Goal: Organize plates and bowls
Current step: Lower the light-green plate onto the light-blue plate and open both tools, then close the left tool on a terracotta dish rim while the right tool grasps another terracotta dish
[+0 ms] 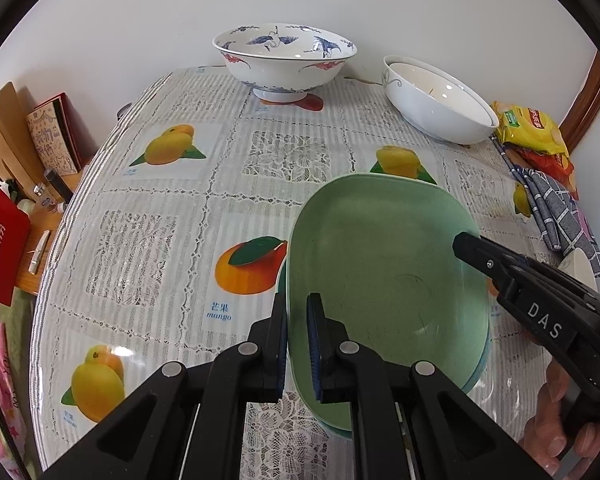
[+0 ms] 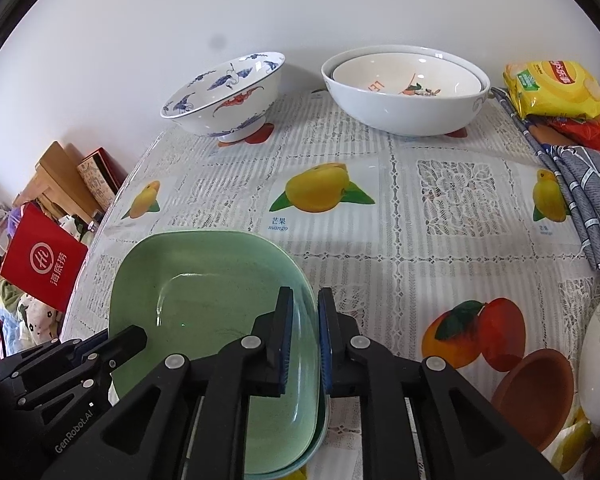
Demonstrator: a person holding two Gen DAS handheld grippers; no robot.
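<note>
"DAS" gripper (image 1: 460, 246) over "mango" tablecloth (image 1: 220, 312).

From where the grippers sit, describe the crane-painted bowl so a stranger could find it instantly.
Look to the far edge of the fruit-print tablecloth, against the white wall. The footed bowl stands alone there, left of the nested white bowls. Only it carries blue cranes and red motifs.

green plate (image 1: 380, 264) | stacked on another | table (image 1: 160, 208) near edge
</note>
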